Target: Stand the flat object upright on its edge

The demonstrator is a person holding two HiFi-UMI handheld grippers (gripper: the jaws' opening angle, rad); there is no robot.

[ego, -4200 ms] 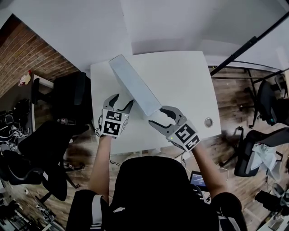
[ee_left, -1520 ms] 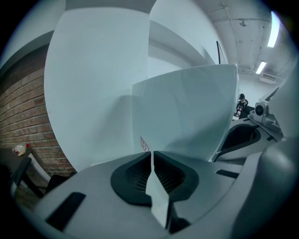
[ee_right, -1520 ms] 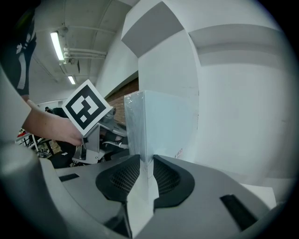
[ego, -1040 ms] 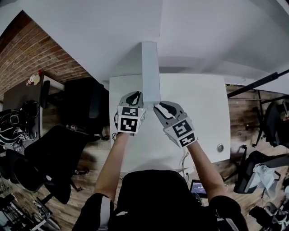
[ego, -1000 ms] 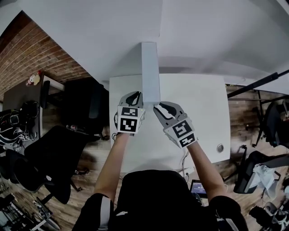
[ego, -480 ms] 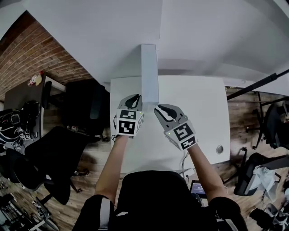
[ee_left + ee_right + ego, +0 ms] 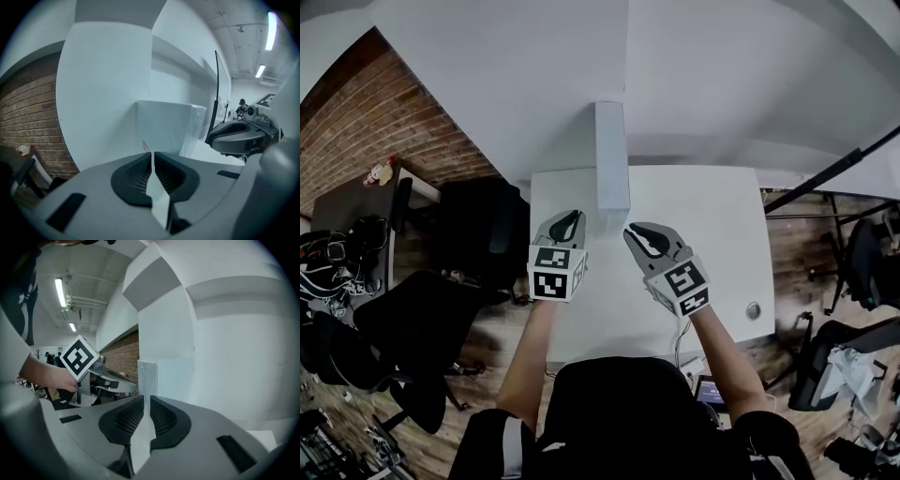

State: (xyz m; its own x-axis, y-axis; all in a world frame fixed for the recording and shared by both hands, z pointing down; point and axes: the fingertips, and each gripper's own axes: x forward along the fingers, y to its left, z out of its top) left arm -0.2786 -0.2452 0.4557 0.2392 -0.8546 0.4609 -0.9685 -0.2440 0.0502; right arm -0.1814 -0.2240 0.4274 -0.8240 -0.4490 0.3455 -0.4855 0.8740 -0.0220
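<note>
A long flat white box stands upright on its narrow end at the far side of the white table, with neither gripper touching it. My left gripper hangs short of it, to its left, shut and empty. The right gripper sits short of it on the right, its jaws closing with nothing between them and only a thin slit left. The left gripper view shows the box past my left gripper's jaws. In the right gripper view the box rises beyond my right gripper.
A white wall stands right behind the table. Black office chairs crowd the table's left side and more stand at the right. A round cable port sits near the table's right front corner. A brick wall runs along the left.
Both grippers have drawn back toward me, away from the box. The right jaws have narrowed. The box stays upright on its own.
</note>
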